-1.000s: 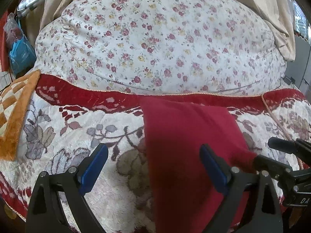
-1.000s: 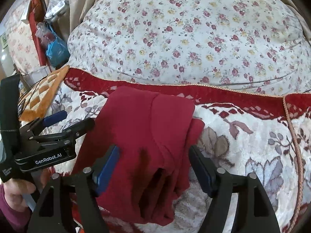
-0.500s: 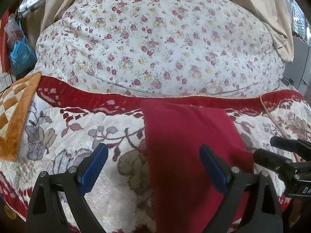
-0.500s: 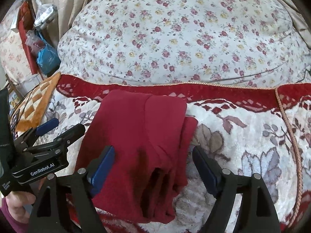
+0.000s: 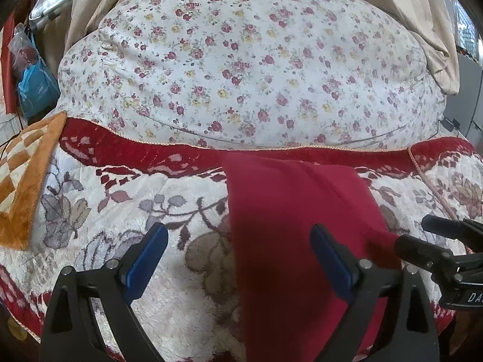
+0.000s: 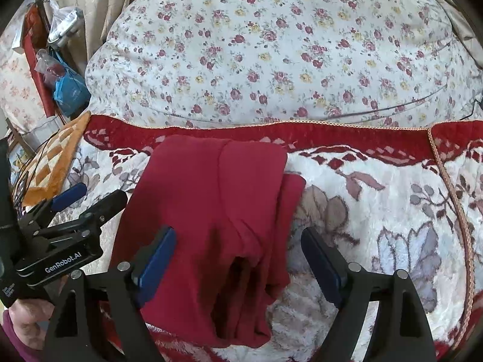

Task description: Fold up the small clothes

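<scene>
Both hand-held grippers, my left (image 5: 238, 259) and my right (image 6: 238, 256), gape apart, gripping nothing. Between them at lower centre lies the folded red garment (image 6: 211, 208) on the plush floral blanket (image 6: 377, 211).

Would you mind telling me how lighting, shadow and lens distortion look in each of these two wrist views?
Left wrist view: soft even daylight, strong fisheye bulge on the flowered quilt, dark corners, and a dim shadow on the red garment near the left gripper. Right wrist view: same curved edges, no glare, dark shadow in the garment's folds by the right gripper.
</scene>
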`<action>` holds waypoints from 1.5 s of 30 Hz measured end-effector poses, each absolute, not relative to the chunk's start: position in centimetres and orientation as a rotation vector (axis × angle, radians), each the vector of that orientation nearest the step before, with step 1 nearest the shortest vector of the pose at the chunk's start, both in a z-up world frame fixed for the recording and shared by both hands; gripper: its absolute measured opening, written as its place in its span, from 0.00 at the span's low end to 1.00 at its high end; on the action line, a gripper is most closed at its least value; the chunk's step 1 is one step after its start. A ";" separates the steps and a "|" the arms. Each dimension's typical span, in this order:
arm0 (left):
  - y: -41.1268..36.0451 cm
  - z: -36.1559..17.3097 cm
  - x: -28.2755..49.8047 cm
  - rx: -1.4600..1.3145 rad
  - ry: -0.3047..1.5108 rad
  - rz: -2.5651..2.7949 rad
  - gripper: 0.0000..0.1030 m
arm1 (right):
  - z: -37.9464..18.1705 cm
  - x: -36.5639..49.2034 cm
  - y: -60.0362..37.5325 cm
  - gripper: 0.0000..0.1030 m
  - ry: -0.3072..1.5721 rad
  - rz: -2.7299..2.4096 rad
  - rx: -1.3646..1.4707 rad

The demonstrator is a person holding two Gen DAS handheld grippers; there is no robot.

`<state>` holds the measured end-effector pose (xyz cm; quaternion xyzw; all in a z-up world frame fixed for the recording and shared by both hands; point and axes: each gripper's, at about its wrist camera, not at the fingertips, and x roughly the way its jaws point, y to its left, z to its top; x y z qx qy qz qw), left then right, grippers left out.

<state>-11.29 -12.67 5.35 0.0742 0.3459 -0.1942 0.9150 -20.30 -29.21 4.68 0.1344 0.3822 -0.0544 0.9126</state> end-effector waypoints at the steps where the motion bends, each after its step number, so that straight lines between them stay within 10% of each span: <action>1: -12.7 5.3 -11.3 0.159 0.715 -0.396 0.91 | 4.6 -20.3 -29.2 0.86 0.786 -0.113 0.278; 45: -13.1 3.7 -10.3 0.178 0.750 -0.373 0.91 | 2.5 -18.2 -28.9 0.87 0.815 -0.092 0.288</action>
